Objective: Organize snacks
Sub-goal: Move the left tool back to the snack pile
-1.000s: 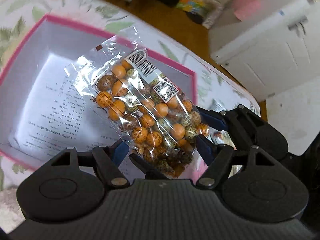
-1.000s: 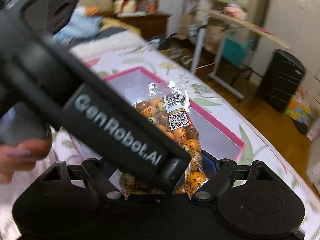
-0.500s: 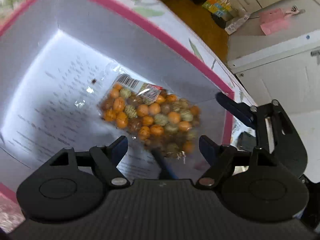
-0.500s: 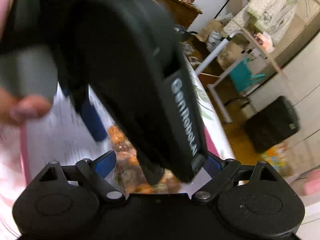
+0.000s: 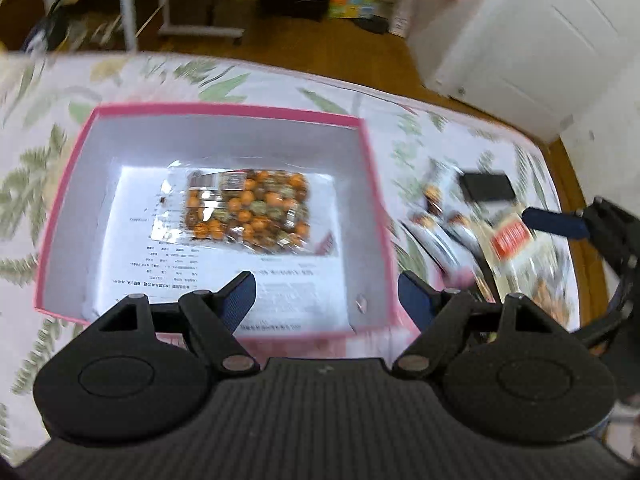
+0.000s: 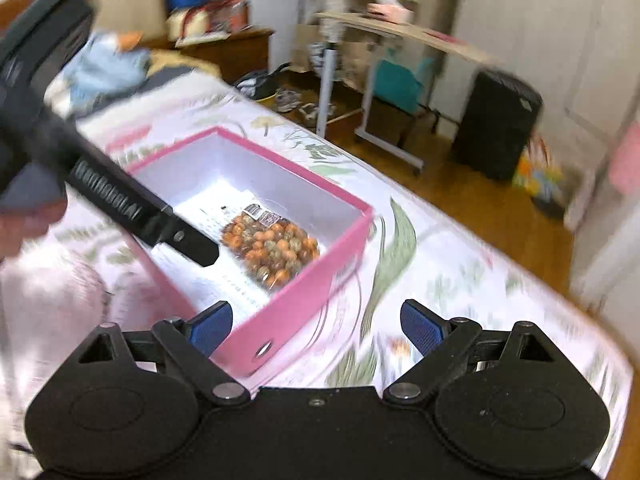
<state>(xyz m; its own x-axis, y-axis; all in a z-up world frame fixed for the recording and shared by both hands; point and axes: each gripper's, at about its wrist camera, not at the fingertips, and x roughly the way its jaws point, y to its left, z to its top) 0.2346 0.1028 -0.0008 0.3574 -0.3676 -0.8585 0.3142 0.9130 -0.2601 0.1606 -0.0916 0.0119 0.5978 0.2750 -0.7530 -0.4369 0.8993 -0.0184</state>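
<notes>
With both the left gripper point(image 5: 326, 294) and right gripper point(image 6: 316, 324) spread and empty, one bag of coated nuts point(image 5: 248, 210) lay inside the pink box point(image 5: 376, 216), while other snack packets point(image 5: 472, 232) beside it remained unsorted.

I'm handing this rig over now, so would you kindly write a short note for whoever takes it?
Left gripper: open, holding nothing, above the near edge of the pink box.
Right gripper: open, holding nothing, beside the box.
Done: the bag of orange and green snack balls lies flat inside the box.
Left: the blurred pile of snack packets on the floral cloth, right of the box.
</notes>
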